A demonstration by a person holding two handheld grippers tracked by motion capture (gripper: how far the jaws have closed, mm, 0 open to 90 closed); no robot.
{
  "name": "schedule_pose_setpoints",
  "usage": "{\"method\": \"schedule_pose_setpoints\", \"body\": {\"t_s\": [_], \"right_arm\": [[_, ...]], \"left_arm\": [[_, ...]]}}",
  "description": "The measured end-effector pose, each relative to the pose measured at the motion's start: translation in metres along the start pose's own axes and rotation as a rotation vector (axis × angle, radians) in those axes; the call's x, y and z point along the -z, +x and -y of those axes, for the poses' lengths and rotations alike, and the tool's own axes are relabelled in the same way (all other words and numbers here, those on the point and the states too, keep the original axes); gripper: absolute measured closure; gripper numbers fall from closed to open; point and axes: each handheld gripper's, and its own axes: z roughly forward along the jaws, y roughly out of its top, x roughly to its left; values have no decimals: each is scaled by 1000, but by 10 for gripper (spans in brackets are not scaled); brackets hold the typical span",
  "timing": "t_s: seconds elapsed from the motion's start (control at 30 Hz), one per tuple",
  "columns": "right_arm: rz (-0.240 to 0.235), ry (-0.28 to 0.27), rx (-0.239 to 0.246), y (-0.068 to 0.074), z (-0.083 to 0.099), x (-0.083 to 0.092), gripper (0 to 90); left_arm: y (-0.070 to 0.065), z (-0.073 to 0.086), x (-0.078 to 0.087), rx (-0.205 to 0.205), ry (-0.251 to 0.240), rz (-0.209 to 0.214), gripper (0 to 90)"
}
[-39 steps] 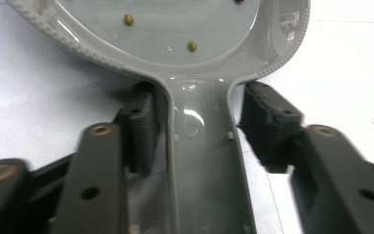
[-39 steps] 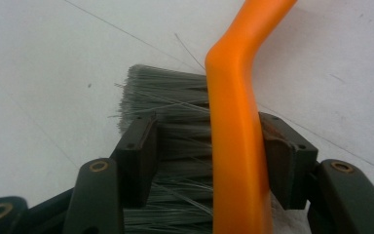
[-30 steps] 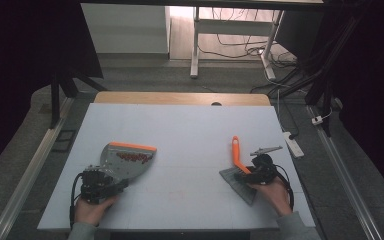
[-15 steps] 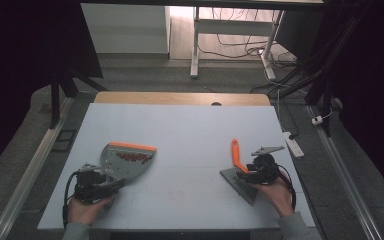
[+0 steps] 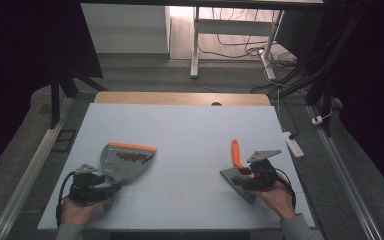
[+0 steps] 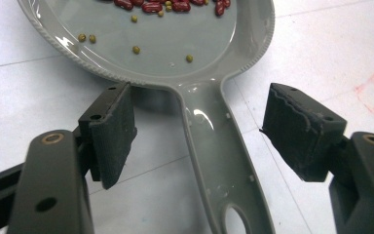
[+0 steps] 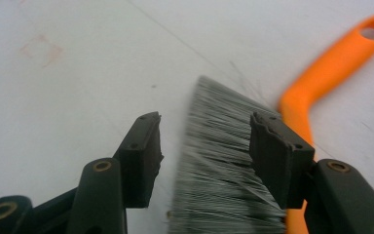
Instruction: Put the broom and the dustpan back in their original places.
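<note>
Near the table's (image 5: 180,125) front edge, left gripper (image 6: 199,129): jaws parted, just closing, straddling the dustpan (image 5: 125,161) handle, pads clear. Right gripper (image 7: 204,146): jaws parted, just closing, over the brush (image 7: 224,185) bristles, not clamped. Beans (image 6: 151,6) lie in the pan. No legible markings.

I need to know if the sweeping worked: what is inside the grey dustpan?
Inside the dustpan, red beans lie toward its far end, with a few small greenish peas scattered nearer. The picture's edge cuts off the rest.
</note>
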Motion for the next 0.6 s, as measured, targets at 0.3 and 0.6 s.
{"method": "schedule_pose_setpoints", "body": {"t_s": [0.3,0.6], "right_arm": [[-23,-41,68,11,11,1,425],[-15,-66,79,10,21,4,420]], "left_arm": [[1,3,6,-67,-39,92,289],[-12,0,4,-144,-53,211,294]]}}
